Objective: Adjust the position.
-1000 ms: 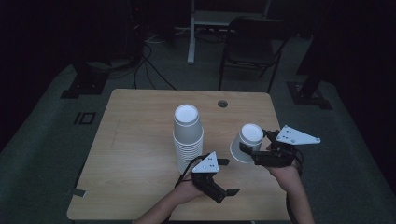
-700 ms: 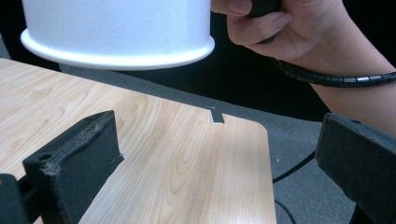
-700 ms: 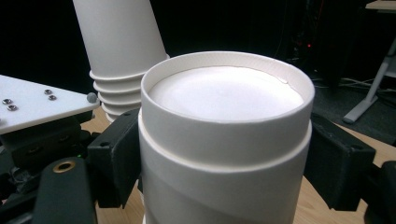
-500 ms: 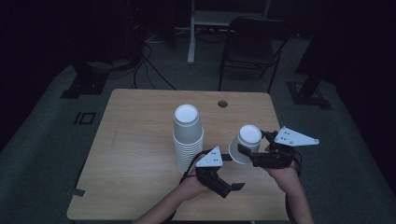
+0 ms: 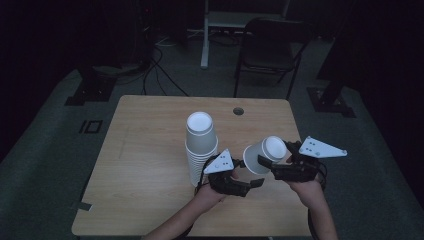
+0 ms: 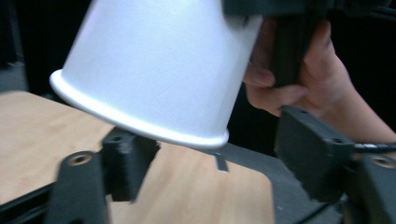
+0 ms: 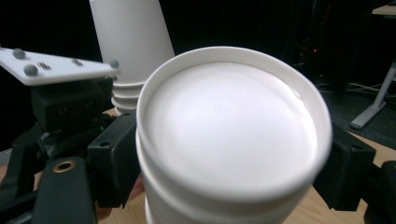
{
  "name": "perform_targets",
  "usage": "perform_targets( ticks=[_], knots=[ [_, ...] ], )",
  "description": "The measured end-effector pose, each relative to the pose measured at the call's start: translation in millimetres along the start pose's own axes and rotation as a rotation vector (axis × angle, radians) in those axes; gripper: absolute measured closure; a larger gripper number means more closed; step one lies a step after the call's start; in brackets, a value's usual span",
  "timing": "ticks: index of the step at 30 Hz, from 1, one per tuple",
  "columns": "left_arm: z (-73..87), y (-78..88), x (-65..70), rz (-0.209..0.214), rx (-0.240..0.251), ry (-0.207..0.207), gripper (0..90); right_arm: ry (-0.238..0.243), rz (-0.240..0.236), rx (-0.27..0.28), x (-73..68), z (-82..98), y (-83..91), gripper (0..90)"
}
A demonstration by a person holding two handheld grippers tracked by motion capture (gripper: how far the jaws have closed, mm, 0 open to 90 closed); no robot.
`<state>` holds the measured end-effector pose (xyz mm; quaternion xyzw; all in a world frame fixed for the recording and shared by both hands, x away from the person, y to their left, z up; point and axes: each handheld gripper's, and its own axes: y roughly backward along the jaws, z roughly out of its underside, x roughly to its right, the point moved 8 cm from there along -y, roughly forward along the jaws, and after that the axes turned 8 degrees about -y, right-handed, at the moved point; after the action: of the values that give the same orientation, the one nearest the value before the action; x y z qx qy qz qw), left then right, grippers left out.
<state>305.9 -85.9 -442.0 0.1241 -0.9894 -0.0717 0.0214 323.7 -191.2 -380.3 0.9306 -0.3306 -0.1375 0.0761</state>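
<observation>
High view first: your right gripper (image 5: 267, 165) holds a white paper cup (image 5: 264, 154) tilted in the air above the near right part of the wooden table (image 5: 145, 160), its closed base turned up and away from you and its open mouth toward your left gripper (image 5: 252, 183). Right gripper view confirms the hold: the two black jaws sit against opposite sides of the cup (image 7: 233, 140), clamped on its wall, and the round base faces the camera; more than one rim is ringed there, so it may be a nested pair, though you cannot tell for sure. Your left gripper lies low over the table just below and beside the cup's mouth. Its jaws have just been closing, yet in the left gripper view they stand apart, one pad under the cup's rolled rim (image 6: 140, 126) and the other off to the side near your right hand (image 6: 303, 79), with neither pad pressing on the cup. Whether the nearer pad touches the rim is too blurred to say. A tall stack of white cups (image 5: 201, 145), mouths down, stands upright near the middle of the table, just beside your left gripper and apart from the held cup. Behind the table a dark folding chair (image 5: 272, 47) stands on the floor.
</observation>
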Motion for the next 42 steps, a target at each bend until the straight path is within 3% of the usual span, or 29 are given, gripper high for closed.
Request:
perform_targets(
  ticks=[2,6,9,12,14,20,24,27,29,33,37,42],
  knots=[
    [-2.3,2.1,-2.5,-0.032,-0.005,-0.021,36.3,0.003,0.002,-0.003,0.3,0.2,1.1,20.8],
    [-5.1,5.9,-4.8,-0.049,-0.004,-0.026,44.6,0.000,0.002,-0.003,1.4,0.4,3.0,20.8],
    [-5.7,9.0,-7.8,-0.038,0.023,0.015,54.9,-0.008,-0.008,0.001,1.8,1.0,4.9,20.8],
    [-6.2,12.2,-8.8,-0.008,0.044,0.036,61.3,-0.010,-0.008,-0.007,2.6,2.8,6.1,20.8],
    [-7.0,14.0,-7.3,0.011,0.051,0.029,66.3,-0.013,-0.018,-0.010,3.3,3.5,7.4,20.8],
    [-10.7,17.2,0.5,0.089,0.081,0.021,77.0,-0.060,-0.103,0.007,3.6,2.7,14.9,20.6],
    [-12.3,15.8,14.8,0.164,0.075,-0.039,85.5,-0.080,-0.154,-0.008,2.0,1.6,18.8,17.3],
    [-12.5,13.0,19.7,0.158,0.053,-0.074,86.7,-0.080,-0.141,-0.006,0.8,-1.7,18.3,16.2],
    [-12.2,13.3,19.6,0.174,0.050,-0.063,86.7,-0.078,-0.120,0.005,2.8,-5.8,20.2,16.3],
    [-11.7,15.3,13.4,0.157,0.043,-0.035,86.8,-0.091,-0.088,0.008,9.4,-8.4,23.9,21.5],
    [-11.3,15.2,11.1,0.145,0.031,-0.033,86.8,-0.100,-0.084,-0.016,11.5,-2.9,23.4,21.3],
    [-11.6,14.2,11.8,0.141,0.028,-0.034,86.7,-0.088,-0.091,-0.009,13.0,1.2,27.3,24.7]
  ],
)
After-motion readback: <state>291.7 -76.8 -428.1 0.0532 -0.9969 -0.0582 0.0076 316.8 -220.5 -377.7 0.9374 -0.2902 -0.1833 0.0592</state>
